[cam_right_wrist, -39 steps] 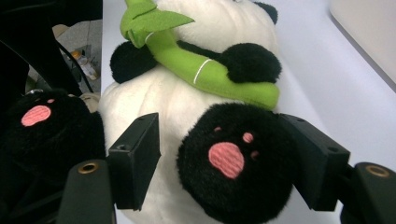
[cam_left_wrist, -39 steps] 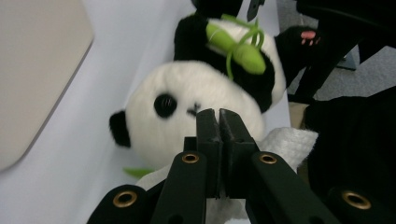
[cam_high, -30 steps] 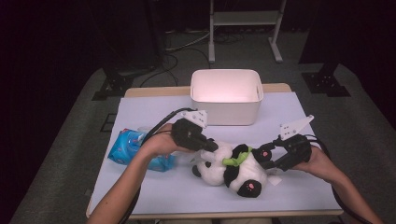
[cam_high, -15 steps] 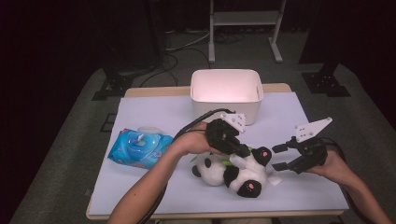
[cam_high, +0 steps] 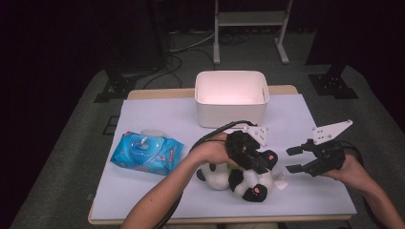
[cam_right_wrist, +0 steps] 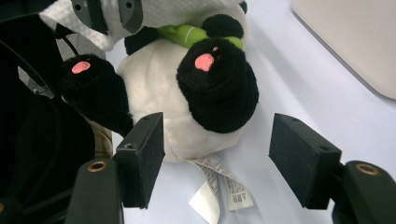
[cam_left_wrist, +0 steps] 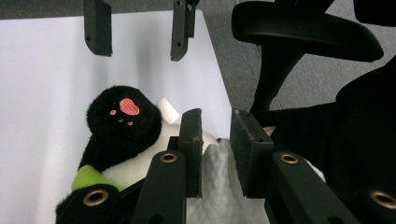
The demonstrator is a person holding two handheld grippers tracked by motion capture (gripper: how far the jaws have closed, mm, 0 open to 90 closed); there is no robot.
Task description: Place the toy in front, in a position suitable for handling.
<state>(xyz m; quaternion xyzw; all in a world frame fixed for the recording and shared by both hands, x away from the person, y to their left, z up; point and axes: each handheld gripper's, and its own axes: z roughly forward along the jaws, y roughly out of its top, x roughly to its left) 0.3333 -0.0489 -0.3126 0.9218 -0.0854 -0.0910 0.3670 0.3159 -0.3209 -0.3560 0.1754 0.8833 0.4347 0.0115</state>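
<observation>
The left gripper (cam_high: 258, 164) sat on top of the toy panda (cam_high: 241, 179), its jaws only narrowly parted after just having been opening from a closed pinch. In the left gripper view a ridge of white plush (cam_left_wrist: 215, 186) stood in the gap between the two pads; whether the pads still pressed on it was hard to tell, though they looked slack. A second before, this gripper had been farther left, near the blue pack of wipes (cam_high: 147, 151), with its tips at the panda's head. It had since moved right across the toy, and the forearm now lay clear of the pack.

The right gripper (cam_high: 295, 159) hovered just right of the panda with its jaws spread wide and nothing between them, having just been closing a little. Earlier its tips had been at the panda's feet; it had since drawn back to the right, leaving a gap.

The panda lay on its back on the white tabletop (cam_high: 162, 114), in front of the white bin (cam_high: 230, 98), black paws (cam_right_wrist: 217, 84) up and its tag (cam_right_wrist: 222, 189) trailing toward the right gripper. It had shifted only slightly.
</observation>
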